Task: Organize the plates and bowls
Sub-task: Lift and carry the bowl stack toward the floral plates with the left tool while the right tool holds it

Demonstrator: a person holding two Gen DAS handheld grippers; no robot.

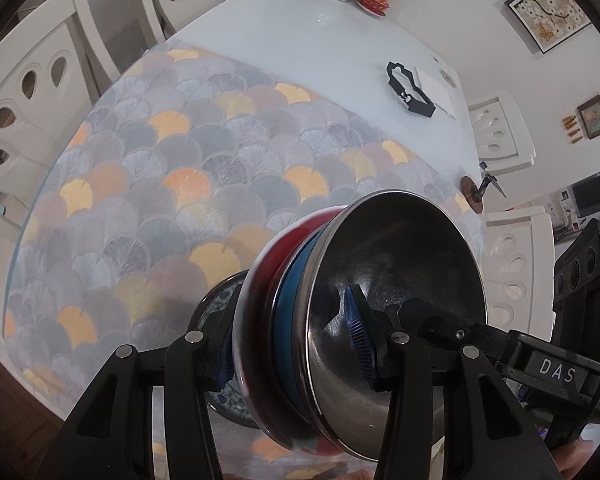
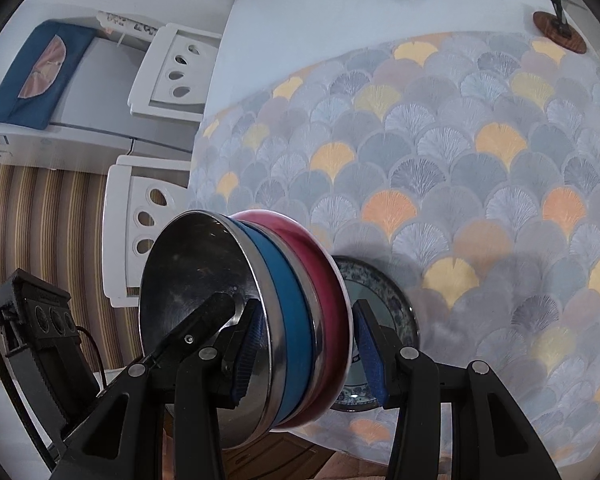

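Two handheld tools grip one nested stack of bowls from opposite sides, holding it tilted on edge above a bench covered by a cloth [image 1: 148, 168] with a fan pattern in grey, yellow and orange.

The stack has a steel bowl [image 1: 400, 256] with its shiny inside open to both cameras, a blue bowl [image 1: 290, 300] under it, and a red bowl [image 1: 284, 240] outermost.

The left tool [image 1: 290, 344] is closed on the stack: one blue ribbed pad presses inside the steel bowl, the other sits against the outside of the red bowl. The right tool [image 2: 310, 354] clamps the same stack in the same way, one pad inside the steel bowl, the other behind the red one.

Directly behind the stack, a blue-and-white patterned plate [image 2: 384, 300] lies flat on the cloth near the bench edge.

Farther off on the bare white benchtop are a black frame-like object [image 1: 410, 90] and a small stand on a round wooden base [image 2: 560, 32]. White chairs [image 1: 32, 92] surround the bench.
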